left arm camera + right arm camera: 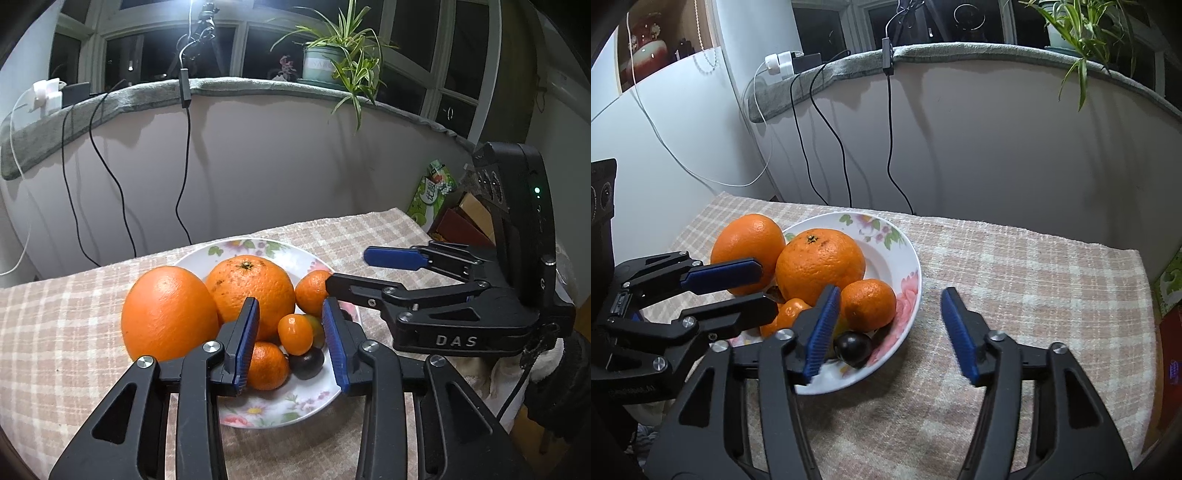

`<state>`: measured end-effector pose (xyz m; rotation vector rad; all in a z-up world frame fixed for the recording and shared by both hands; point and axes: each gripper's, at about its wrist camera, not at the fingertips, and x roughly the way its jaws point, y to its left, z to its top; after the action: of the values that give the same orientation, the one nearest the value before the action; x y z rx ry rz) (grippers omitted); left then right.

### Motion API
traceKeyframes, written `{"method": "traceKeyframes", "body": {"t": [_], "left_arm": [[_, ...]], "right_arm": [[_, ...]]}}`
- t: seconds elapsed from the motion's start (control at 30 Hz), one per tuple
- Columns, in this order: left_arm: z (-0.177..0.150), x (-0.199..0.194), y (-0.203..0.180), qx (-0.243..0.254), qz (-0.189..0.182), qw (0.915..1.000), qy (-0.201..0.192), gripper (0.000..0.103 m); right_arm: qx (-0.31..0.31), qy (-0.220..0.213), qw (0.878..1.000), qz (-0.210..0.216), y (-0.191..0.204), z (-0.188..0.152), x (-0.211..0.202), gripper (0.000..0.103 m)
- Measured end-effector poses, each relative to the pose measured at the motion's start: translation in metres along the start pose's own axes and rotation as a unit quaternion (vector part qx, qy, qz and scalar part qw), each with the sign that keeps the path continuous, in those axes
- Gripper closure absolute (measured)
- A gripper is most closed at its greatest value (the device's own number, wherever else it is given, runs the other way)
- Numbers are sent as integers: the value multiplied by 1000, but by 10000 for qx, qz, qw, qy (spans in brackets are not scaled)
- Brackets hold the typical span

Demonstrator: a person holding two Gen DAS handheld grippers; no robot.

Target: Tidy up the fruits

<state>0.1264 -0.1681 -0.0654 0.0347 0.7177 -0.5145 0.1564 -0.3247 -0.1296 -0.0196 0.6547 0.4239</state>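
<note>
The left gripper (290, 343) hangs over the near side of the white floral-rimmed plate (280, 410) with its jaws released, spread to either side of a small oval orange kumquat (294, 334) without touching it. Just beside that kumquat lie a greenish small fruit (317, 328), mostly hidden, a dark purple round grape-like fruit (306, 363) and a small orange mandarin (266, 366) right by the left blue pad. Farther back on the plate sits a large rough-skinned orange with its stem scar up (250, 286), with another small mandarin (311, 291) to its right.

A large smooth orange (168, 314) stands at the plate's left edge; whether it rests on the rim or only on the cloth cannot be told.

The right gripper (886, 332) also has its jaws released and grasps nothing: in its own view one blue pad lies over the plate's rim near the dark fruit (854, 347), the other over bare checked cloth. In the left wrist view it reaches in from the right, its lower finger tip close to the far mandarin.

The plate rests on a desk covered with a beige and white checked cloth (1015, 280). Behind it a pale wall carries hanging black cables (184, 177), and a grey-covered sill above holds a potted spider plant (340, 55).
</note>
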Motion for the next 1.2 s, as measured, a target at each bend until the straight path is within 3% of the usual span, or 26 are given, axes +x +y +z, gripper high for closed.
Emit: {"method": "traceKeyframes", "body": {"t": [0.17, 0.27, 0.77, 1.2], "left_arm": [[0, -11, -5, -13, 94, 9999, -100, 59], [-1, -17, -9, -38, 153, 9997, -165, 49], [-4, -35, -14, -189, 319, 9988, -310, 38], [-18, -78, 25, -125, 316, 9980, -533, 34]], "right_arm": [[9, -115, 9999, -104, -2, -2, -15, 32], [38, -181, 9998, -119, -4, -4, -26, 17], [106, -325, 9987, -382, -6, -14, -58, 17], [404, -650, 9950, -643, 50, -19, -64, 17]]}}
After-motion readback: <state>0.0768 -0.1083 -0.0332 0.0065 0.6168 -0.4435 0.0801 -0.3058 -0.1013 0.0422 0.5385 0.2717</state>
